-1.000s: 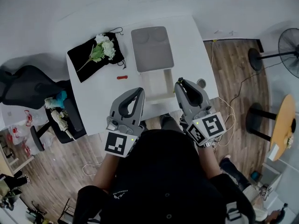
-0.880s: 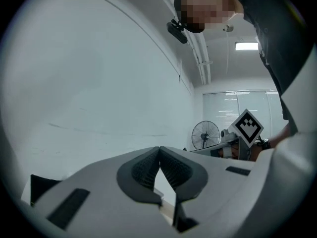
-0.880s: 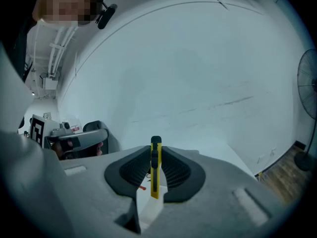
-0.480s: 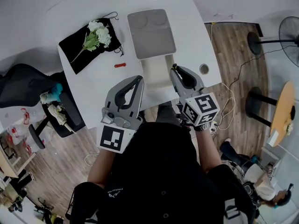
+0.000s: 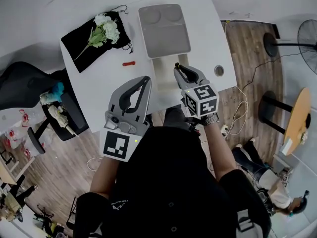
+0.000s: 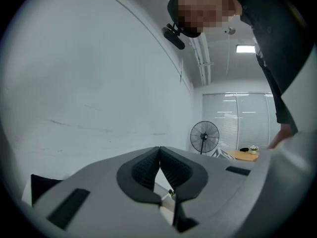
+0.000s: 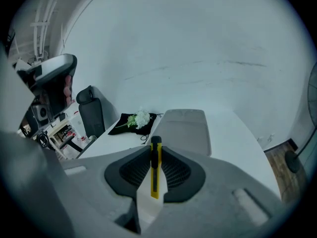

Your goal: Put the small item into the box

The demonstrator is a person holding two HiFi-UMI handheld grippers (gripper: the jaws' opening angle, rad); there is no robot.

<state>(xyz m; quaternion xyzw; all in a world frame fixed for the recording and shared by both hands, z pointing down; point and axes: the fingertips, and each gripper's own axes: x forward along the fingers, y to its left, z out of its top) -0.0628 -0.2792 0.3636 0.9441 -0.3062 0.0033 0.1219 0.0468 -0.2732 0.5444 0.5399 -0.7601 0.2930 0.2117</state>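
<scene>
My right gripper (image 5: 177,67) hangs over the near end of the open white box tray (image 5: 165,81) and is shut on a yellow utility knife (image 7: 155,177) with a black slider, which stands upright between the jaws. The box's grey lid (image 5: 164,29) lies flat behind the tray and also shows ahead in the right gripper view (image 7: 183,130). My left gripper (image 5: 145,80) is shut with nothing in it, left of the tray above the table's near edge. In the left gripper view its tips (image 6: 159,148) meet and point up at a wall.
On the white table (image 5: 99,93), a small red item (image 5: 129,63) lies left of the box. A black bag (image 5: 84,51) with white flowers (image 5: 105,28) sits at the back left. A small round object (image 5: 218,70) rests near the right edge. A black chair (image 5: 29,88) stands to the left.
My right gripper has moved left and forward with the knife, from beside the box to over its near end. The left gripper has barely moved.
</scene>
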